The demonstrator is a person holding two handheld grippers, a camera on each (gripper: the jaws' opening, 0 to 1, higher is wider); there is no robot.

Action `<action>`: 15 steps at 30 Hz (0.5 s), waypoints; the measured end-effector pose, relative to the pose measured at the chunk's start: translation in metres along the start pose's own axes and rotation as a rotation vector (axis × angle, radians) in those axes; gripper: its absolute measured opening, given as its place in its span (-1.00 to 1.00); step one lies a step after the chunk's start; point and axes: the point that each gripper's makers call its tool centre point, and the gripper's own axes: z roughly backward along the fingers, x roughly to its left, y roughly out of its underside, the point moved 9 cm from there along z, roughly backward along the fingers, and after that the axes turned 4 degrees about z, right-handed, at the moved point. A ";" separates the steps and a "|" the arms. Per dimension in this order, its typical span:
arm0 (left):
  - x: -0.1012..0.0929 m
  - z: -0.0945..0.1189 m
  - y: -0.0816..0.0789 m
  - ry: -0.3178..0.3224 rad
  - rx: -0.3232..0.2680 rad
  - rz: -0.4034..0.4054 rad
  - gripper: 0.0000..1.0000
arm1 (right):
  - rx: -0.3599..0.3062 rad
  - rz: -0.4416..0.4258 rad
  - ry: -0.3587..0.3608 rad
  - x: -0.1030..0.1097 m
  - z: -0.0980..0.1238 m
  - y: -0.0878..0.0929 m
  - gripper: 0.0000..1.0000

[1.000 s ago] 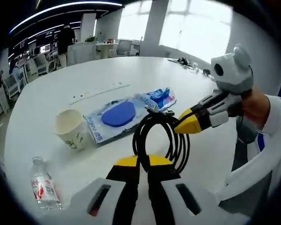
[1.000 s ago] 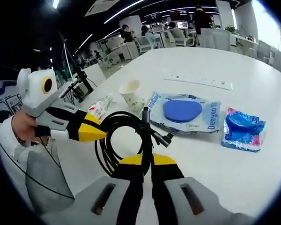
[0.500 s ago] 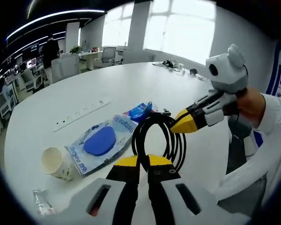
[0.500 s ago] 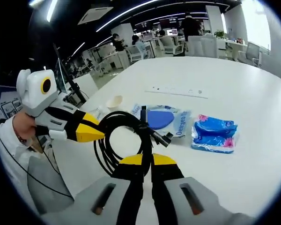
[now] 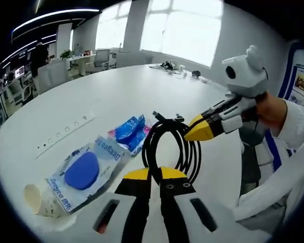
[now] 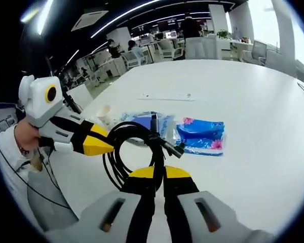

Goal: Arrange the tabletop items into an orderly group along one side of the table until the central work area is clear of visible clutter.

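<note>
A black coiled cable (image 5: pixel 189 154) hangs above the white table (image 5: pixel 116 96), held from two sides. My left gripper (image 5: pixel 152 174) is shut on the bottom of the coil. My right gripper (image 5: pixel 193 133) comes in from the right, shut on the coil's upper right. In the right gripper view my right gripper (image 6: pixel 154 174) pinches the cable (image 6: pixel 157 152), and the left gripper (image 6: pixel 102 146) clamps its left side. Behind the coil, a blue tissue pack (image 5: pixel 131 132) lies on the table beside a packaged blue pad (image 5: pixel 83 169), with a paper cup (image 5: pixel 34 198) at the pad's far end.
A white power strip (image 5: pixel 66 132) lies further out on the table. A person's sleeve and hand (image 5: pixel 286 119) hold the right gripper. Small items (image 5: pixel 169 65) sit at the table's far edge. Office chairs and desks (image 6: pixel 202 48) stand beyond the table.
Both cameras have swung, so the tissue pack, pad and cup sit differently in each view. The cable stays gripped by both grippers in the same way.
</note>
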 end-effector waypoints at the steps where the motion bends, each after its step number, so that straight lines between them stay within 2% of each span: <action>1: 0.000 -0.004 0.000 0.005 0.003 0.003 -0.96 | 0.003 -0.011 0.006 -0.005 0.000 0.003 -0.96; 8: -0.003 -0.037 0.001 0.061 0.045 0.016 -0.96 | 0.027 -0.064 0.043 -0.028 -0.001 0.018 -0.96; 15: 0.003 -0.064 0.005 0.090 0.086 0.051 -0.96 | 0.058 -0.117 0.055 -0.045 -0.012 0.032 -0.96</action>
